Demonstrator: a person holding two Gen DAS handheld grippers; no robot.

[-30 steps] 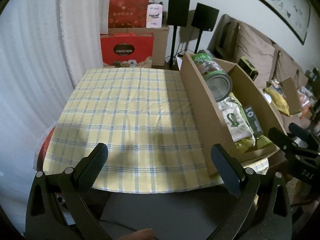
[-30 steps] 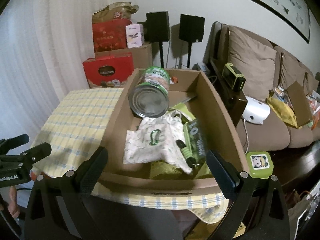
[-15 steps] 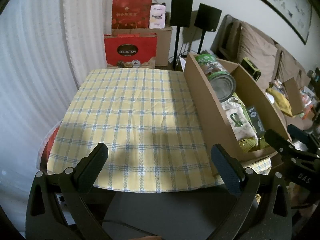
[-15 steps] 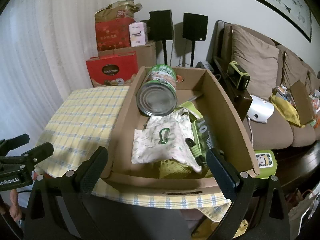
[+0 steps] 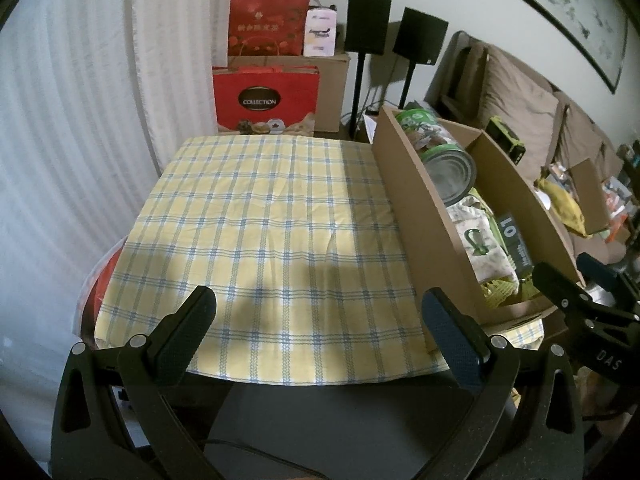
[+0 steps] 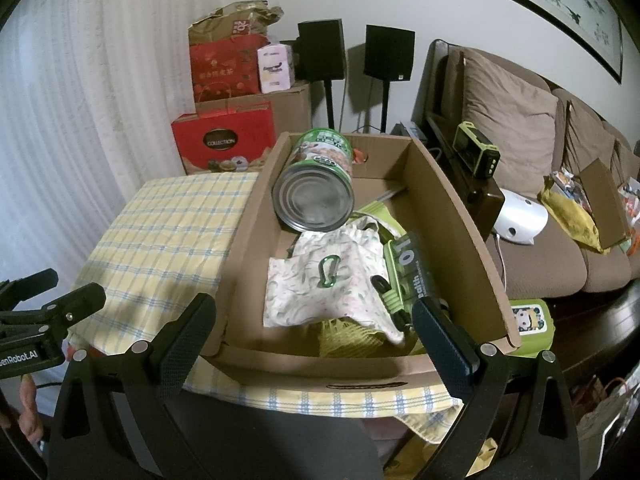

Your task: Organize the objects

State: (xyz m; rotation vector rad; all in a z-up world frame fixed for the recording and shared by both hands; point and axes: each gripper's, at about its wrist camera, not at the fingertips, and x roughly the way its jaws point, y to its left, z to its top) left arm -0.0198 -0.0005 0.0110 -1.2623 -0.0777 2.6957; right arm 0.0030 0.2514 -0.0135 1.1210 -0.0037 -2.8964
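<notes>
Both tongs stood wide and held nothing. The left tongs (image 5: 316, 320) hung over the near edge of the desk (image 5: 260, 220), above its bare checked cloth, with the box (image 5: 416, 216) off to their right side; the right finger's tip lay close to the box's near left corner, though touching could not be told. The right tongs (image 6: 316, 320) faced the box (image 6: 452, 232) head-on, fingers spread about as wide as its near wall and hovering just before it, not touching.

Inside the box, a can (image 6: 314, 196) lay on its side at the far left, its metal end turned toward the right tongs. A printed cloth pouch (image 6: 320, 284) with a green carabiner (image 6: 329, 271) rested in the middle, nearest the tongs. Just right of the pouch sat a dark green packet (image 6: 414, 268), and a yellow mesh (image 6: 348, 336) showed beneath the pouch at the near wall. In the left view the same can (image 5: 450, 172) and pouch (image 5: 480, 240) showed over the box's left wall, well right of the left tongs.
</notes>
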